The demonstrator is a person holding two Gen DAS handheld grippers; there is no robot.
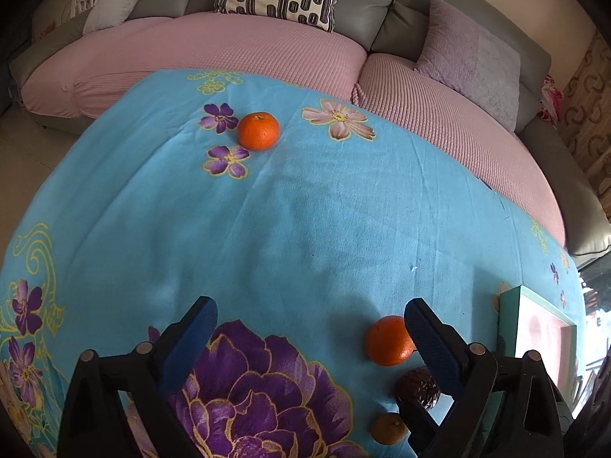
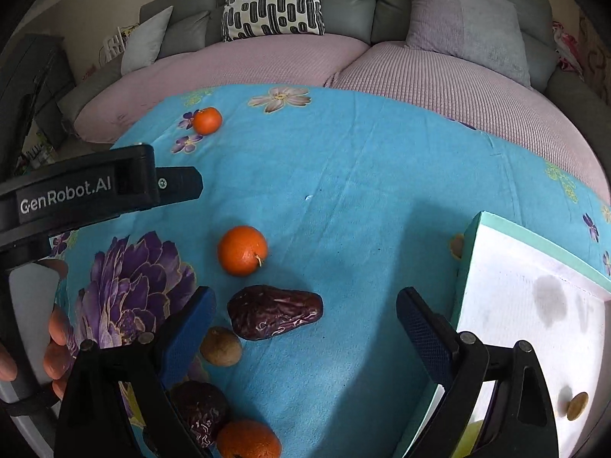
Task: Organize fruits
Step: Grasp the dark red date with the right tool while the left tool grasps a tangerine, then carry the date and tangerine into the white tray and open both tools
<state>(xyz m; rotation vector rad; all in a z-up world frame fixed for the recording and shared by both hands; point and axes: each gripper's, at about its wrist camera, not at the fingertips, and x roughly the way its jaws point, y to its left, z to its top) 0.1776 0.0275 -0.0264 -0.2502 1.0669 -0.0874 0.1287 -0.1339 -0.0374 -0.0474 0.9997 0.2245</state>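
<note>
Fruits are mostly left scattered beside the white tray; both hand-held grippers are held wide open, empty.

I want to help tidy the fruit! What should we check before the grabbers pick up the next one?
1. Right gripper open: ok, nothing is between its blue pads.
2. Left gripper open: ok, the pads are wide apart and hold nothing.
3. A fruit within easy reach: ok, the wrinkled dark fruit lies on the blue cloth just ahead of the right gripper.
4. Room around it: not ok, a small brown fruit sits close beside it.
5. White box has space: ok, much of its floor is bare.
6. Far orange reachable: cannot tell.
</note>
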